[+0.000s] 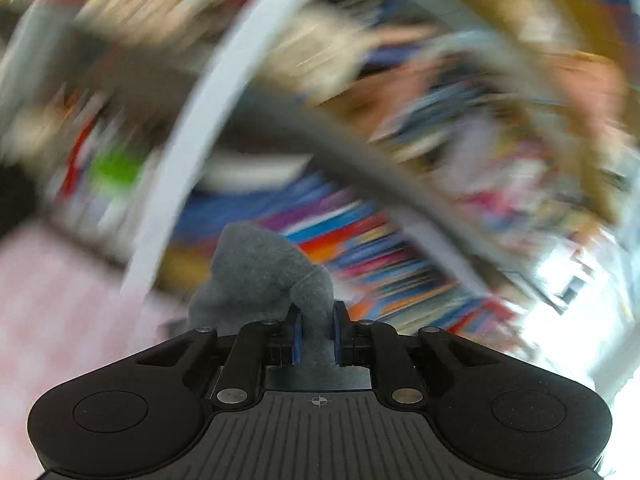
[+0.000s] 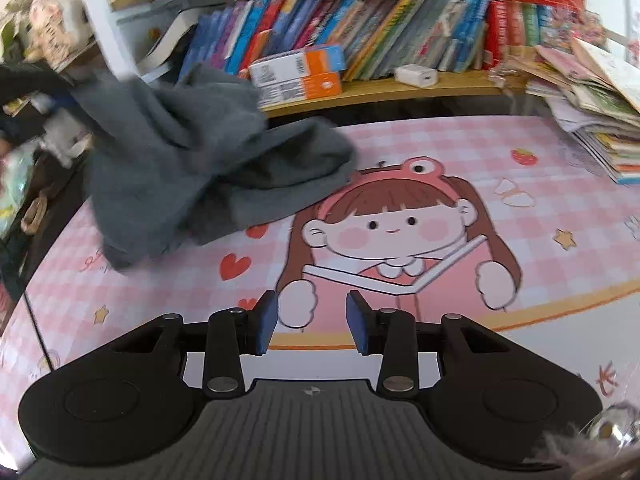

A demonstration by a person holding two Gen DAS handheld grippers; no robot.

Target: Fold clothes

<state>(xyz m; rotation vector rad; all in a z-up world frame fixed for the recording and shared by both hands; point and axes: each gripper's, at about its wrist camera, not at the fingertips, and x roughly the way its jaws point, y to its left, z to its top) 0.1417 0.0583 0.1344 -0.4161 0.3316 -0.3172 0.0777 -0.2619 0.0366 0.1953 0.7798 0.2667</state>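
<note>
A grey fleece garment [image 2: 192,160] hangs bunched from the upper left down onto the pink checked table mat [image 2: 440,152]. My left gripper [image 1: 316,336] is shut on a fold of this grey garment [image 1: 264,276] and holds it lifted; the view behind it is motion-blurred. In the right wrist view the left gripper [image 2: 52,100] shows at the far left, gripping the cloth's top. My right gripper [image 2: 312,326] is open and empty, low over the mat's cartoon girl picture [image 2: 396,232], apart from the garment.
A shelf of books [image 2: 360,32] runs along the back edge, with orange-white boxes [image 2: 296,72] and a white charger [image 2: 416,75] on it. A stack of booklets [image 2: 592,120] sits at the right. Clutter lies off the table's left edge.
</note>
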